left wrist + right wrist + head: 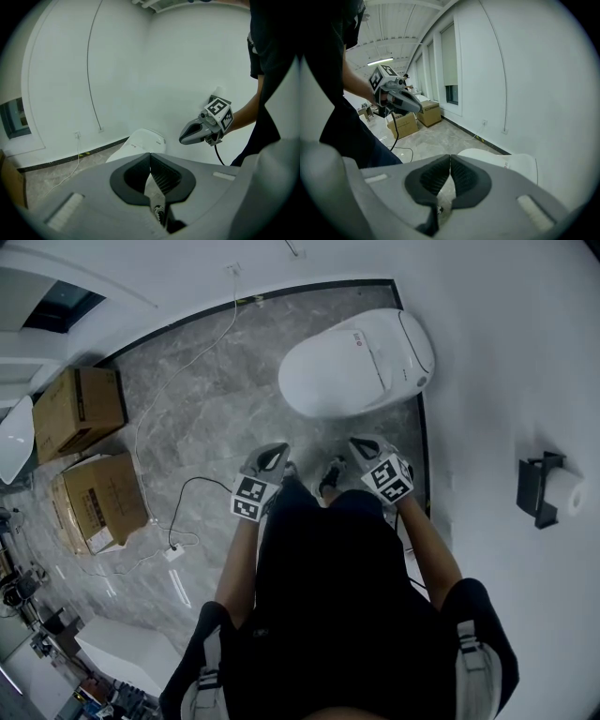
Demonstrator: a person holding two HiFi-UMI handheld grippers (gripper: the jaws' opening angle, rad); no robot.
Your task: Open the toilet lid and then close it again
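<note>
1. Your left gripper (269, 458) and right gripper (364, 446) had their jaws pressed together, holding nothing
2. The toilet lid (345, 362) lay down, just ahead of both, apart from them

A black short-sleeved top (337, 615) was worn. The left gripper (273, 456) and the right gripper (362, 444) were moulded in grey, each topped by a cube (249, 498) of black-and-white square markers and fitted with black ribbed fingers (164, 176).

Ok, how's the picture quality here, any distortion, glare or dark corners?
Head view: fisheye curves the white walls, light dim and even, no glare on the white oval toilet. Left gripper view and right gripper view: black round vignette at the corners, walls bowed.
</note>
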